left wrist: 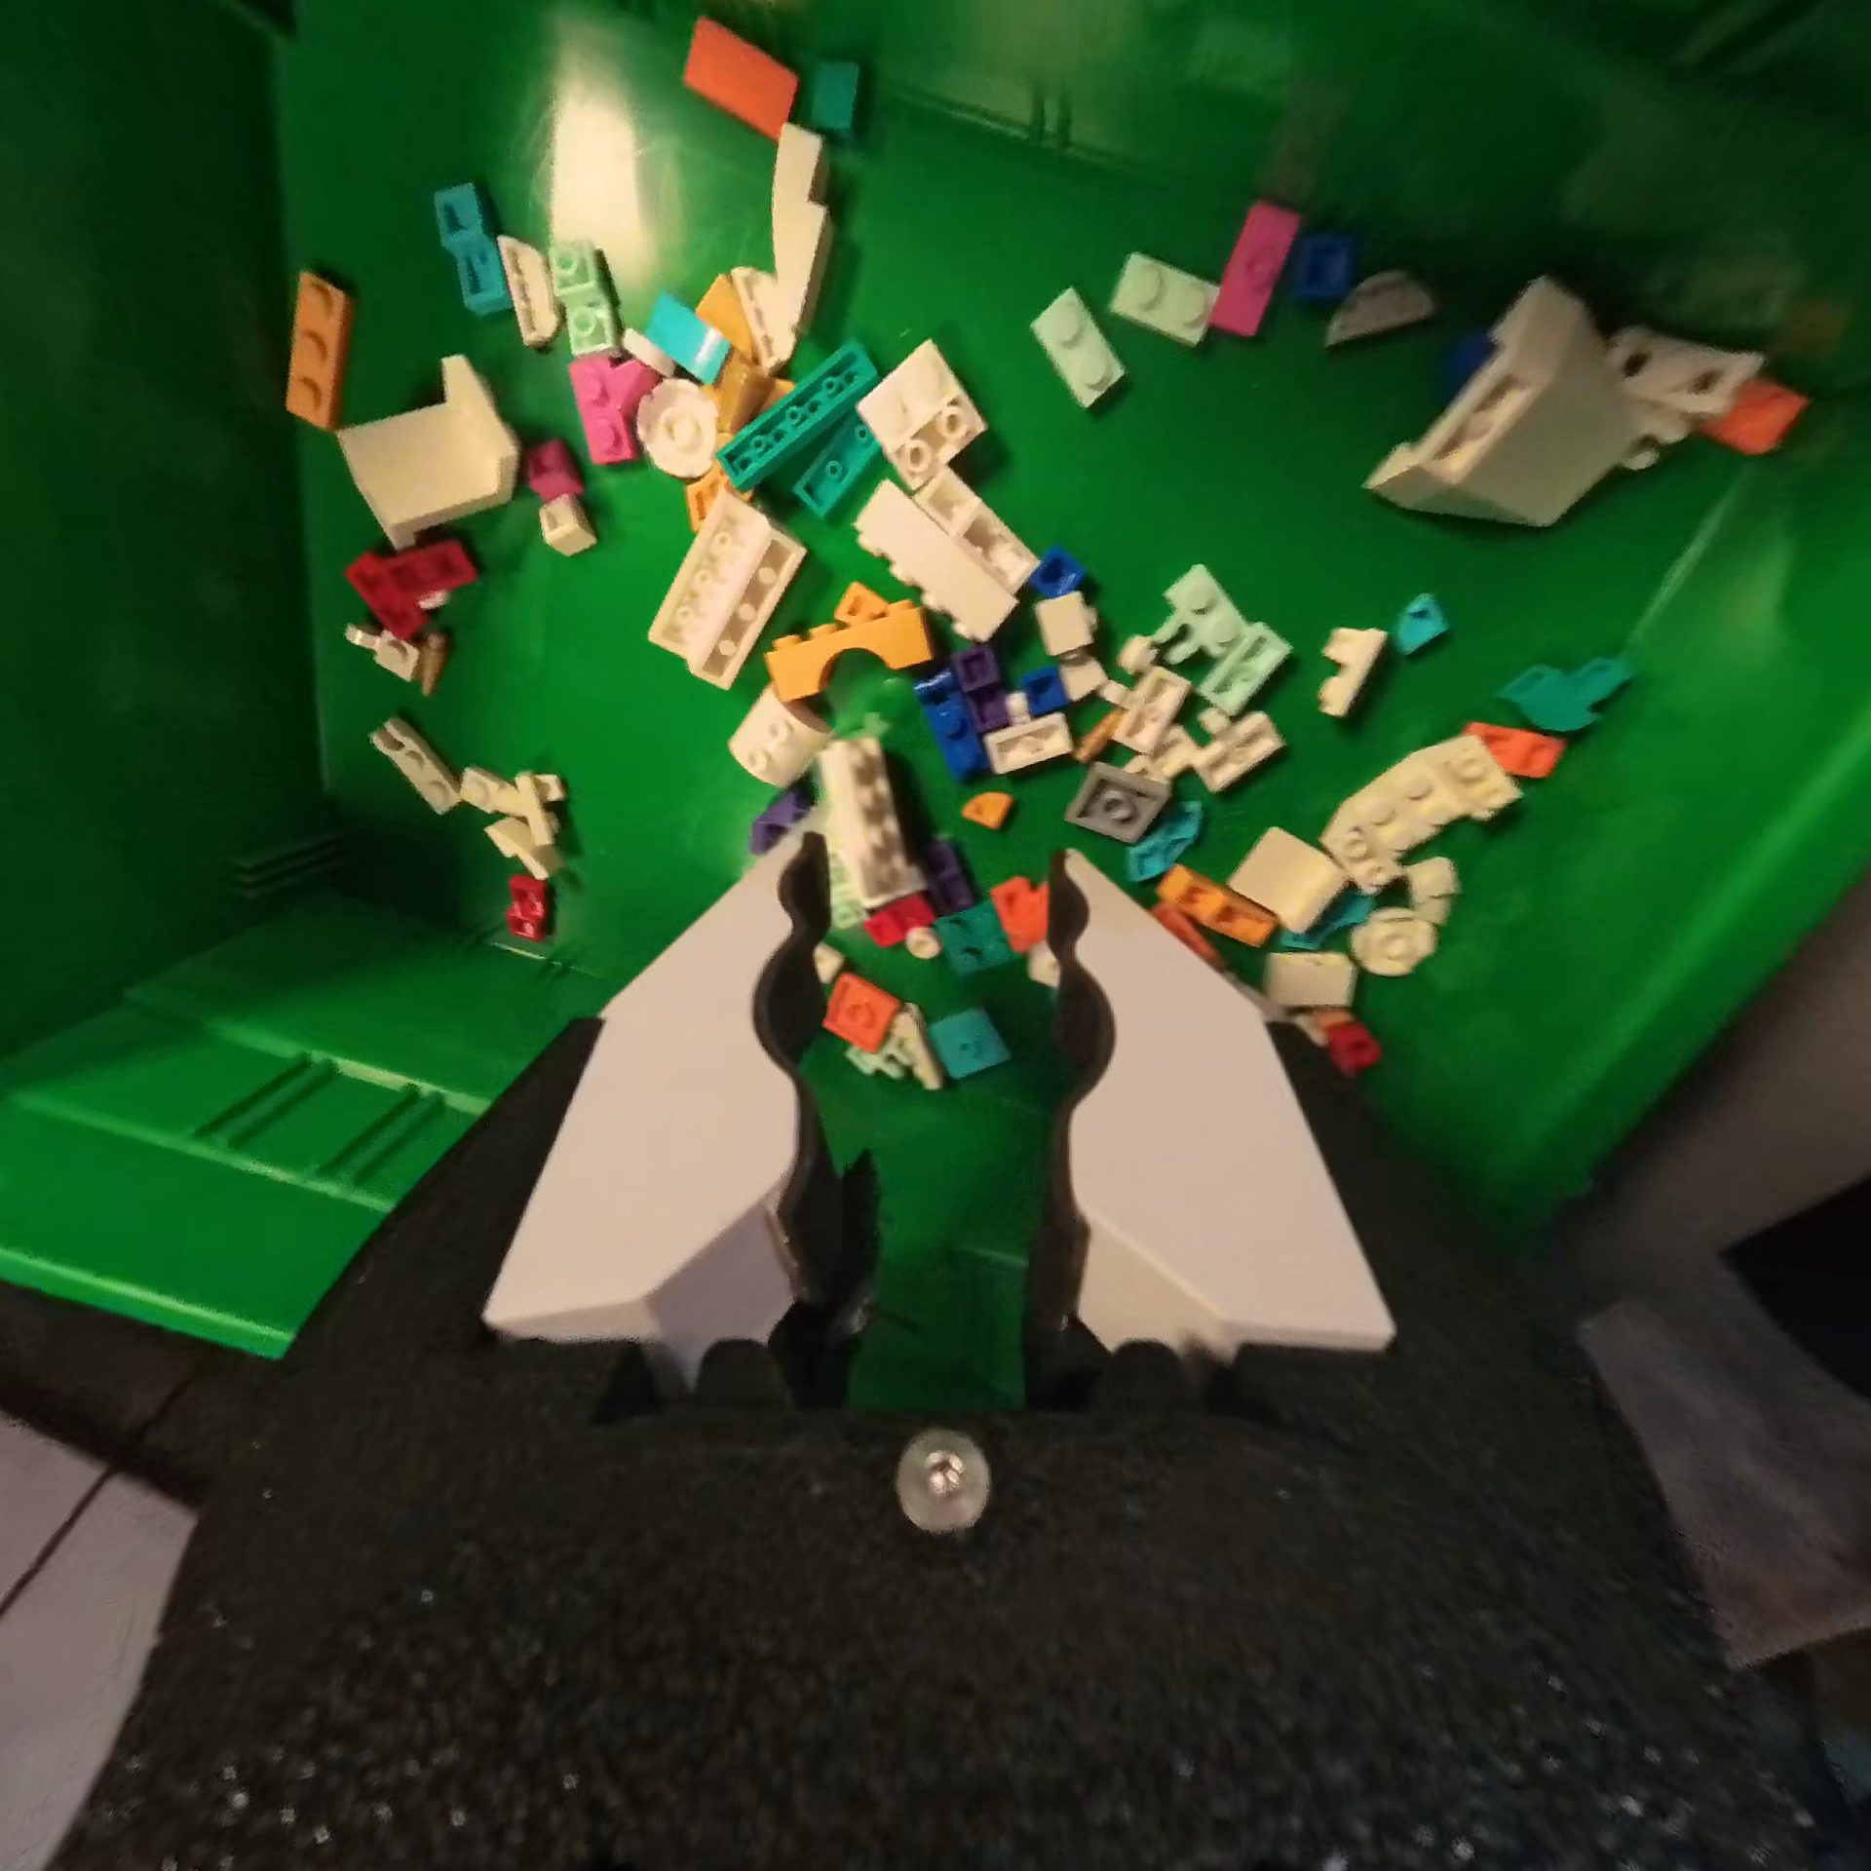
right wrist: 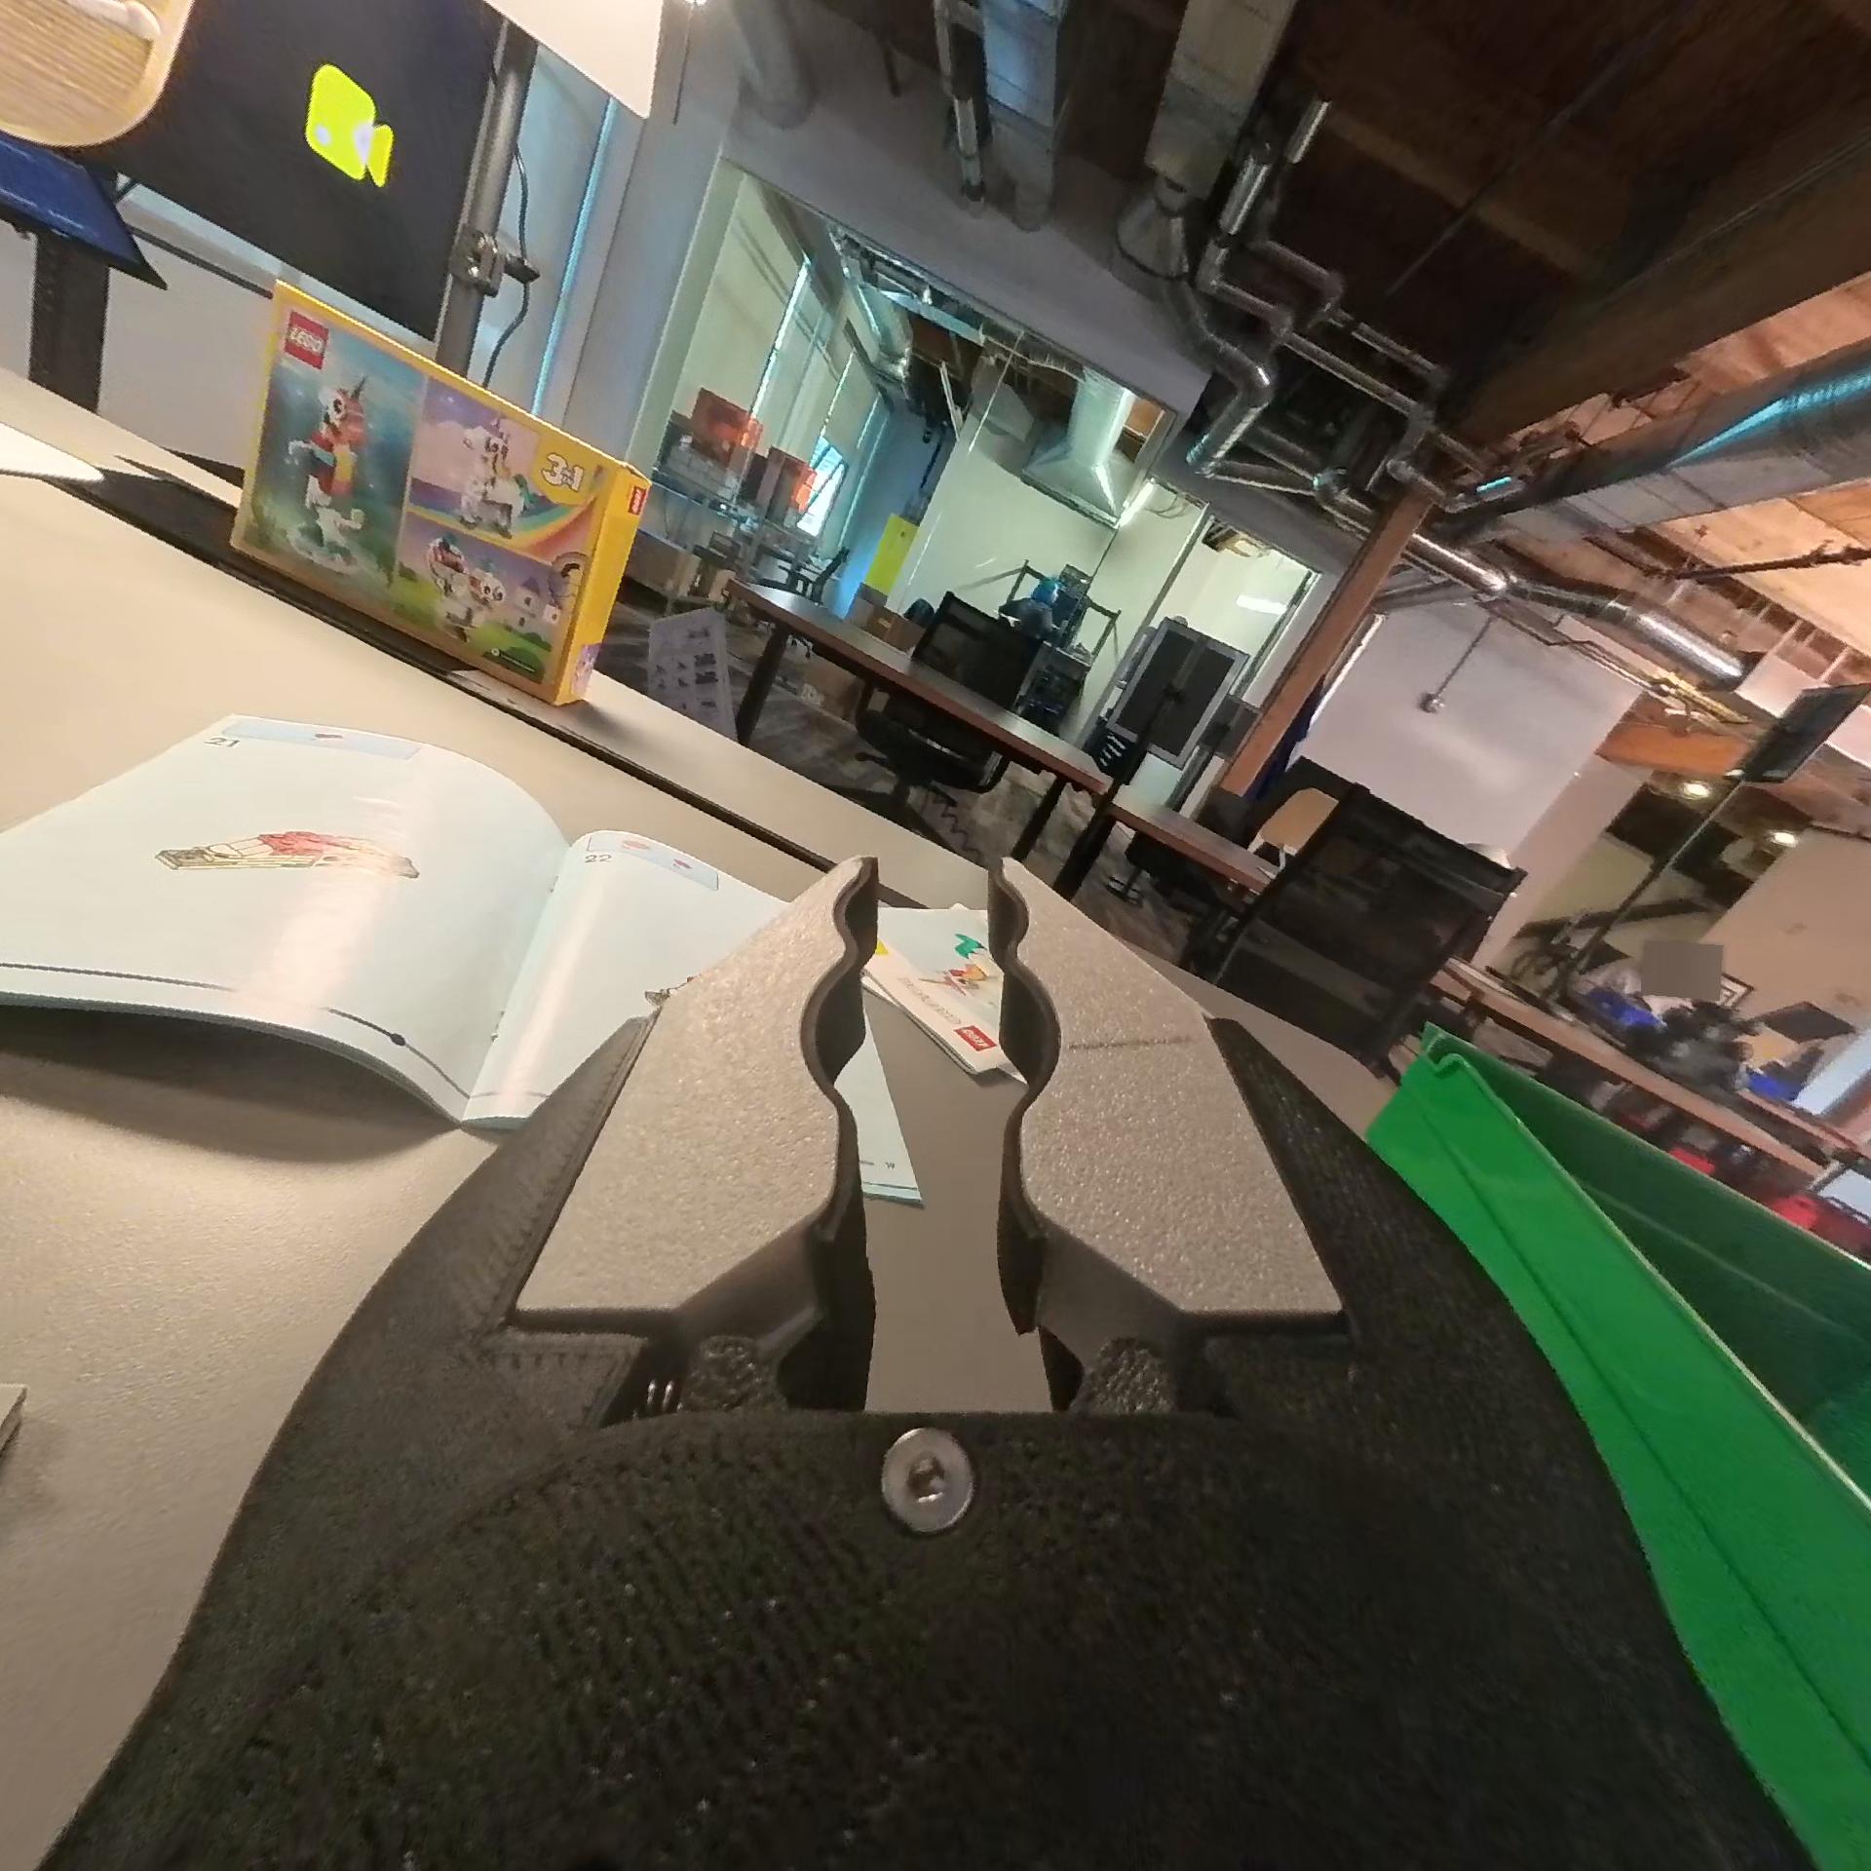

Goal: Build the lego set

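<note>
In the left wrist view my left gripper (left wrist: 937, 861) is open and empty, hovering over a green bin (left wrist: 1266, 567) holding several loose lego pieces in white, teal, orange, blue, pink and red. A white brick (left wrist: 866, 815) lies just beyond its left fingertip, and red, teal and orange small pieces (left wrist: 972, 937) lie between the tips. An orange arch (left wrist: 850, 653) sits farther in. In the right wrist view my right gripper (right wrist: 931, 871) is open and empty, low over the grey table (right wrist: 202, 1266), pointing at an open instruction booklet (right wrist: 304, 891).
The yellow lego box (right wrist: 425, 506) stands on the table at the back left. A smaller leaflet (right wrist: 947, 1002) lies beyond the right fingertips. The green bin's rim (right wrist: 1620, 1266) runs along the right. The bin's walls (left wrist: 142, 506) rise on the left. The gap from one gripper's tips to the other's is roughly 50 centimeters. The orange arch (left wrist: 850, 653) lies some 4 centimeters from my left tips, 50 centimeters from my right tips.
</note>
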Available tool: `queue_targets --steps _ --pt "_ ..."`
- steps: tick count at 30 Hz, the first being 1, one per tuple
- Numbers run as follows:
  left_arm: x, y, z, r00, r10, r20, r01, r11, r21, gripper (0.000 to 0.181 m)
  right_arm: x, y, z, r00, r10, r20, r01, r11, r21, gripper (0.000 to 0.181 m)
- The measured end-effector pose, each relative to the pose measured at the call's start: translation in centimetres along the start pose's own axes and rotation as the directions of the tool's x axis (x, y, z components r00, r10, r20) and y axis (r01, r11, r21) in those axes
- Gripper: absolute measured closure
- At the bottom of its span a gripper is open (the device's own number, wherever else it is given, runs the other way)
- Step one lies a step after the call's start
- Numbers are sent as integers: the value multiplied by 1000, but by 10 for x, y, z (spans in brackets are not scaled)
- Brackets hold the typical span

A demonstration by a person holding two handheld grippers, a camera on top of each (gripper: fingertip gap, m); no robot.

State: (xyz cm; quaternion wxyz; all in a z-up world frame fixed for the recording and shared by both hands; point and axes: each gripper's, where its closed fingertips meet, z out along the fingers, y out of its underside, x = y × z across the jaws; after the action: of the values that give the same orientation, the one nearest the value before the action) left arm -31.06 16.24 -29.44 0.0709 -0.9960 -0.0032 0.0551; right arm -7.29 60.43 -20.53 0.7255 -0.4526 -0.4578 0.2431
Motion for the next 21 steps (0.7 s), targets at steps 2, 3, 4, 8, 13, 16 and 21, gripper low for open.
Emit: queue_targets --steps 2,3,4,8,13,16,21 --pt "17 2 -8 998 0 -66 1 1000 18 143 1 0 0 1000 9 -1 -9 1000 4 162" --pt "28 5 -9 994 26 -103 -24 1000 13 147 2 -1 0 1000 13 -2 -13 1000 5 162" --pt "38 9 -8 989 64 -132 -64 998 -2 151 2 -1 0 1000 17 -3 -17 1000 6 162" --pt "52 32 6 976 180 -122 -196 972 -132 159 2 -2 -1 1000 28 2 -28 1000 14 163" --pt "59 24 9 975 163 -152 -177 981 -79 155 3 -3 -1 999 42 0 -42 999 20 163" --pt "64 17 9 975 129 -180 -141 989 -54 152 3 -3 -1 999 46 0 -46 999 22 163" --pt "60 19 13 976 156 -149 -170 982 -86 157 3 -4 -1 999 50 2 -50 998 25 163"
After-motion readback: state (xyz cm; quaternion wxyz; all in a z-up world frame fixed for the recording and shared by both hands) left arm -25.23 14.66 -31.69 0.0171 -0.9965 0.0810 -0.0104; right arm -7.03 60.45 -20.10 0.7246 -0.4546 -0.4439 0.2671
